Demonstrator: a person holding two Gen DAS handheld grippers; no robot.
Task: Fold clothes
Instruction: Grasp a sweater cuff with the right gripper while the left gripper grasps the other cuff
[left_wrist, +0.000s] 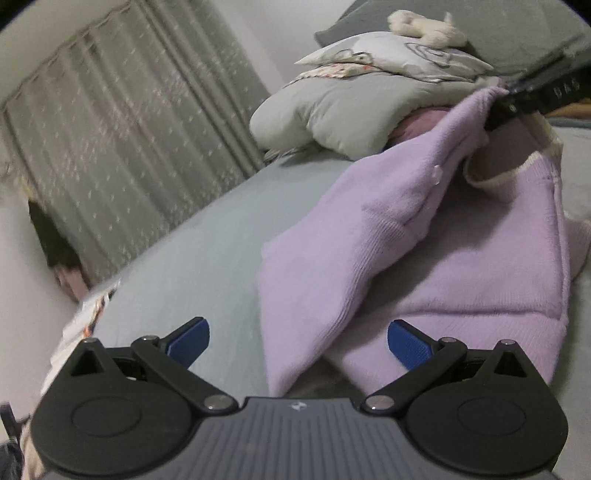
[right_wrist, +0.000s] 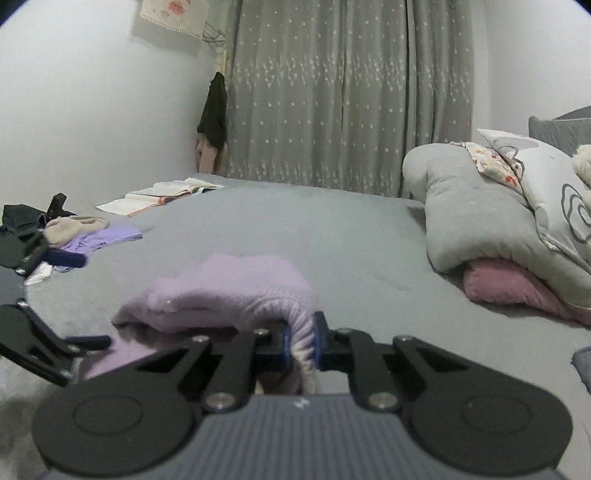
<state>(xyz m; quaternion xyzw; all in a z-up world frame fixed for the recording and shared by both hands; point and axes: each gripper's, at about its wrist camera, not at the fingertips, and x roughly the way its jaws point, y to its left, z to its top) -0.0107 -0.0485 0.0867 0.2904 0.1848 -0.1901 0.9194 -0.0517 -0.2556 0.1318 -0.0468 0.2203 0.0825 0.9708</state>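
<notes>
A lilac knit sweater (left_wrist: 424, 240) with pale trim lies on the grey bed sheet (left_wrist: 207, 251). My right gripper (right_wrist: 302, 341) is shut on the sweater's ribbed edge (right_wrist: 301, 325) and lifts it, so one part hangs in a raised fold. In the left wrist view the right gripper (left_wrist: 517, 99) shows at the top right, pinching that lifted edge. My left gripper (left_wrist: 298, 343) is open and empty, its blue pads (left_wrist: 188, 339) on either side of the sweater's low near corner. The left gripper also shows at the left edge of the right wrist view (right_wrist: 55, 302).
A grey duvet and pillows (right_wrist: 491, 218) with a pink cushion (right_wrist: 517, 288) are piled at the bed's head. An open book (right_wrist: 162, 195) and a small heap of clothes (right_wrist: 85, 232) lie at the far left. Grey curtains (right_wrist: 347, 96) hang behind.
</notes>
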